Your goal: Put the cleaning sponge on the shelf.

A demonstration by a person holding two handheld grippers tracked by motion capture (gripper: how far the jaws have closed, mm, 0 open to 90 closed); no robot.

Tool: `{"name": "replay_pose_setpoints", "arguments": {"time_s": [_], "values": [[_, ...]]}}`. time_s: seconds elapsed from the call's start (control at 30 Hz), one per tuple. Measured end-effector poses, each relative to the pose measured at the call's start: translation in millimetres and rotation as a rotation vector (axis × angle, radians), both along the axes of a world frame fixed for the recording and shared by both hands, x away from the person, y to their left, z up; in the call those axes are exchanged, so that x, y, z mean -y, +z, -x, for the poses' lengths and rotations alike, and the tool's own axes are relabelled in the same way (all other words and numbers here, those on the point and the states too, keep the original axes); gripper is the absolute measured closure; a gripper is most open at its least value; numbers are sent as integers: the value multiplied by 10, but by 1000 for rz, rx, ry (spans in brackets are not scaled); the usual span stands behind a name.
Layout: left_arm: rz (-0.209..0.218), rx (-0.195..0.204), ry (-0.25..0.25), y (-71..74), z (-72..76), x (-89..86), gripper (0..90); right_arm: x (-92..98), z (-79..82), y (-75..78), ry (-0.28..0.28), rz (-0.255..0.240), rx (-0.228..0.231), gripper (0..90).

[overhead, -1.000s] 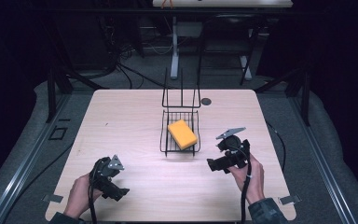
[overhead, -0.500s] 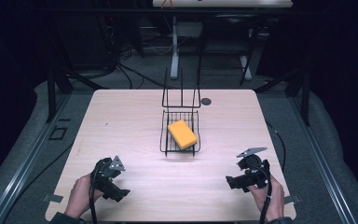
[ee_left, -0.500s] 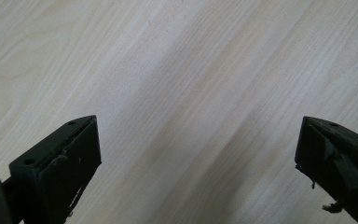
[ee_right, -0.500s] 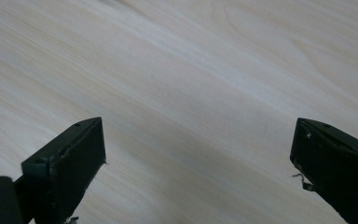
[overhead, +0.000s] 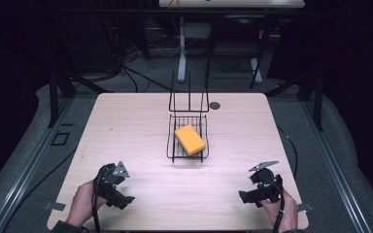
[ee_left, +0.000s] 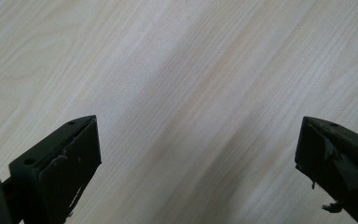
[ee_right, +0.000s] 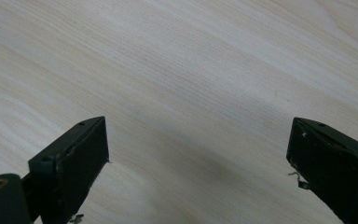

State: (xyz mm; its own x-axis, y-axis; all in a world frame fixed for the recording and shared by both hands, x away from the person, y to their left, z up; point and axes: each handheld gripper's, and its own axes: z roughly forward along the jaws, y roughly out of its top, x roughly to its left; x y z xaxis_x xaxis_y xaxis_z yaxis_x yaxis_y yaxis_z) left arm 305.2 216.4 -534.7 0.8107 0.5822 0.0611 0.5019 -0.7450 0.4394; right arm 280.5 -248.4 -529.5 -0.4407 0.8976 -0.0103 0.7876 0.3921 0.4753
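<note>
Sponge (overhead: 190, 139): lies in the wire basket (overhead: 171, 145) at mid-worktop, a little toward 12 o'clock from the centre of the worktop (overhead: 126, 126).
Bearing from left claw (overhead: 122, 198): sponge sits toward 1 o'clock, well apart.
Bearing from right claw (overhead: 245, 197): sponge sits toward 11 o'clock, well apart.
Nearer hand: too close to call from the high view; both claws rest at the 6 o'clock edge, one at each corner, about as far from the basket as each other.
Long axis: sponge runs roughly from 10 to 4 o'clock, skewed against the basket wires, which run 12 to 6.
Left claw state: spread wide, nothing between the jaws; in the left gripper view bare wood grain lies between them.
Right claw state: spread wide and empty too; the right gripper view shows bare wood between the jaws.
Pointing: neither claw aims at the basket; each looks down at the worktop close below it.
Sponge look: orange-yellow block, flat, rectangular with rounded corners, top face plain; likely soft and light, so a gentle pinch across the short side should do.
Basket look: black wire tray with a tall upright wire back at its 12 o'clock end; the low walls may hinder a sideways reach, so a drop from above looks safer.
Other: a small dark disc (overhead: 215, 105) lies on the worktop just beside the basket's back, toward 3 o'clock.
</note>
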Motion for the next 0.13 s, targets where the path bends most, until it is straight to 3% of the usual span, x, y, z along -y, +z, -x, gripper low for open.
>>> {"name": "replay_pose_setpoints", "arguments": {"time_s": [0.13], "values": [[0,1,0,3,1,7,3,-4,-3,3,8,0,6,63]]}}
